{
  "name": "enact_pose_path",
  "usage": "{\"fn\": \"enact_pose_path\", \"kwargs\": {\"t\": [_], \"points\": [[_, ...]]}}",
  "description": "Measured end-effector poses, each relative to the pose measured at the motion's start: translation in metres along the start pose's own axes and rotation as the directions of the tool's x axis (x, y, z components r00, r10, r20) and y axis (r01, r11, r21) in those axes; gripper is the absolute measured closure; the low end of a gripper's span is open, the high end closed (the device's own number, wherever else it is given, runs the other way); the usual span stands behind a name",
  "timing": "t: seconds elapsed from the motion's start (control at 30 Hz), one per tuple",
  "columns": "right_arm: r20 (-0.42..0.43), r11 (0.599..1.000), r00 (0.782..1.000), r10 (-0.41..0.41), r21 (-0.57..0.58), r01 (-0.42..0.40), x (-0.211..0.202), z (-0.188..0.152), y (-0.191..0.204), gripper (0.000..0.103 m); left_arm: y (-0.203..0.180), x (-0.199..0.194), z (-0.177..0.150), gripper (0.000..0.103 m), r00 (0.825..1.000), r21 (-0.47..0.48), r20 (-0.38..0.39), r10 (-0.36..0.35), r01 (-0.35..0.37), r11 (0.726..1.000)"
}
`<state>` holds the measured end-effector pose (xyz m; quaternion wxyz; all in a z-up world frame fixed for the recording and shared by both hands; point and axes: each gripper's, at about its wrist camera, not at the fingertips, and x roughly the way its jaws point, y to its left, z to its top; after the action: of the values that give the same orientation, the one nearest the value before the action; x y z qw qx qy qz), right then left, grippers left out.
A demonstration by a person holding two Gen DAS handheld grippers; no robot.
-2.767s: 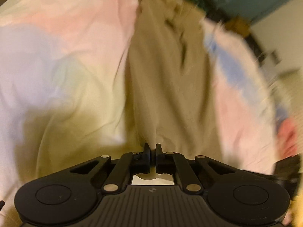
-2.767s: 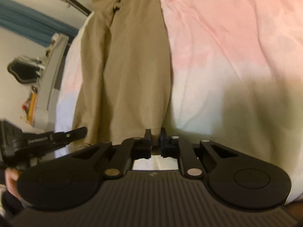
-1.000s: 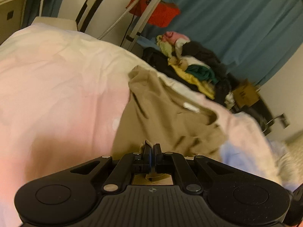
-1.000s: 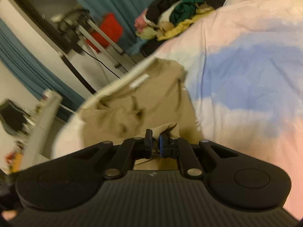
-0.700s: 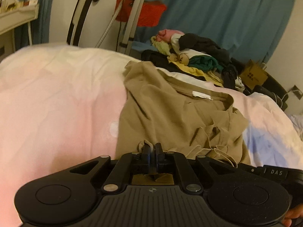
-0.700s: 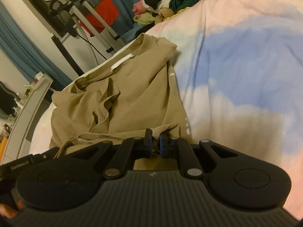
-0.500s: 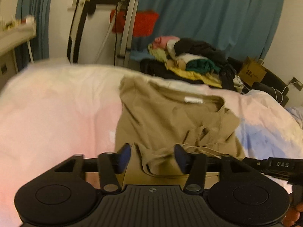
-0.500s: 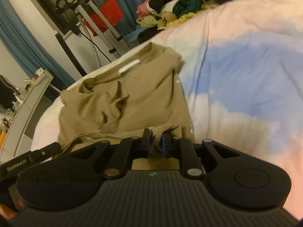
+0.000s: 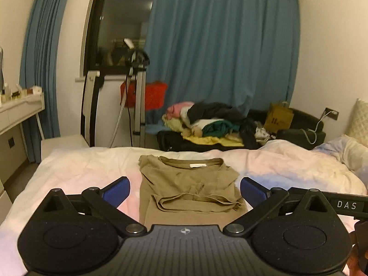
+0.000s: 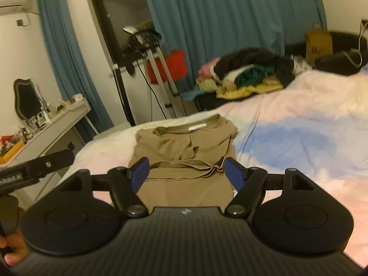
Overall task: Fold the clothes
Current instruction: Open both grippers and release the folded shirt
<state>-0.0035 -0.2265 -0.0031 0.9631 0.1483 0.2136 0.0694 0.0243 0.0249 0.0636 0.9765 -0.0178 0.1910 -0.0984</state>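
I had both grippers, left (image 9: 185, 189) and right (image 10: 186, 171), opening with nothing between their fingers. The folded tan shirt (image 9: 188, 191) lay ahead of them on the duvet (image 9: 287, 168), bare bedding on either side.

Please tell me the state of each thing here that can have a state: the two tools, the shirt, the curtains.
Left tool: jaws opening, nothing between them.
Right tool: jaws opening, holding nothing.
Tan shirt: lying on bed, partly folded.
Blue curtains: drawn beside the uncovered dark window.
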Motion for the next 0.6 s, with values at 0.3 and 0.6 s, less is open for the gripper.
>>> {"fn": "enact_pose_path", "kwargs": {"t": [0.3,0.6], "points": [[0.031,1.0,0.999,0.007,-0.001,-0.007,-0.014,-0.042,-0.004,0.029,0.01,-0.015,-0.058,0.0,0.998,-0.049,0.046,0.034,-0.032,0.998],[0.005,0.996,1.0,-0.026,0.081,0.025,0.0,-0.053,-0.024,0.029,0.016,0.004,-0.079,0.0,0.997,-0.078,-0.072,0.028,-0.033,0.996]]}}
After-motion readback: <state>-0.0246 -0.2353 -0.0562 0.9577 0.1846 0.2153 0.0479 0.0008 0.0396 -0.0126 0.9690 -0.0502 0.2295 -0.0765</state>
